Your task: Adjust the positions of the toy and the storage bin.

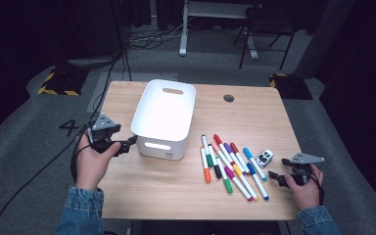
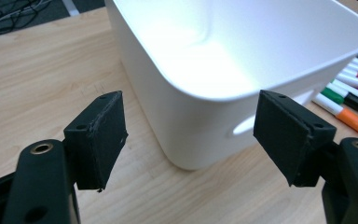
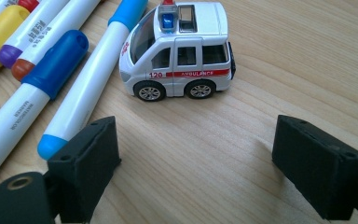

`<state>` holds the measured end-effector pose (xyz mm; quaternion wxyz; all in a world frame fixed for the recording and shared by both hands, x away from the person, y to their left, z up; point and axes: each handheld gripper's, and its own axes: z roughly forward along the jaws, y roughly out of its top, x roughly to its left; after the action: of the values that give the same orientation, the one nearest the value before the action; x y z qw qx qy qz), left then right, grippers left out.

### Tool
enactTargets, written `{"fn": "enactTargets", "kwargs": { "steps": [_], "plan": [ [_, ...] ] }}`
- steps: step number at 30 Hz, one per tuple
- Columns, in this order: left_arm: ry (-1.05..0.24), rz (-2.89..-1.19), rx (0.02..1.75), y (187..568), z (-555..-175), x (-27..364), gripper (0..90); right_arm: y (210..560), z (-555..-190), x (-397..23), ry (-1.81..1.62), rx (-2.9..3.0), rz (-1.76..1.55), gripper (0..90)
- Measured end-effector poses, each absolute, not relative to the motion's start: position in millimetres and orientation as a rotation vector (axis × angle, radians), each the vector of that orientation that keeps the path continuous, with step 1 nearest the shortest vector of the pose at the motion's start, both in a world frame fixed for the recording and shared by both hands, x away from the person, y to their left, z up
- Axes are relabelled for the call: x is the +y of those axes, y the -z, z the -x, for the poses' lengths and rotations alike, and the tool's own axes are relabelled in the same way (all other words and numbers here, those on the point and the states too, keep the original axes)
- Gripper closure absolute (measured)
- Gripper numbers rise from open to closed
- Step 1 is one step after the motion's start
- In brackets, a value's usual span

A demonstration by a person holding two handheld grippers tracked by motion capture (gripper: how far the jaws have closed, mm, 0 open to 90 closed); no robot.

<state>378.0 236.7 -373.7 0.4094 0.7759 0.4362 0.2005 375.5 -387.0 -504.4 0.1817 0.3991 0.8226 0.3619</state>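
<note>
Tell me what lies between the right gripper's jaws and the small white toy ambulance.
Only bare wooden table lies between the right gripper and the small white toy ambulance, as the right gripper view shows. The white markers with coloured caps lie off to one side.

White bin (image 1: pixel 164 115), white ambulance (image 3: pixel 179 46) — red stripe, blue light — on tan woodgrain table (image 1: pixel 254 117).

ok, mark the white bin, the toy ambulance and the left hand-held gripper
white bin (image 1: pixel 162 115), high view, inner floor.
toy ambulance (image 3: pixel 182 51), right gripper view, side door.
left hand-held gripper (image 2: pixel 191 135), left gripper view, midway between its fingertips.
</note>
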Motion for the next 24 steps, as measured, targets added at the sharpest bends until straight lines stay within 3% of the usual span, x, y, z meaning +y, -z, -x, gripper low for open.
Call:
{"fn": "enactTargets", "kwargs": {
  "steps": [15, 24],
  "plan": [
    [-0.593, -1.919, 1.130, 369, -423, 216, 27.9, 505, -375, -387, -1.019, 2.316, -1.127, 14.4],
    [-0.565, -1.981, 1.126, 379, -445, 207, 31.6, 505, -375, -387, -1.017, 2.310, -1.129, 14.4]
  ]
}}
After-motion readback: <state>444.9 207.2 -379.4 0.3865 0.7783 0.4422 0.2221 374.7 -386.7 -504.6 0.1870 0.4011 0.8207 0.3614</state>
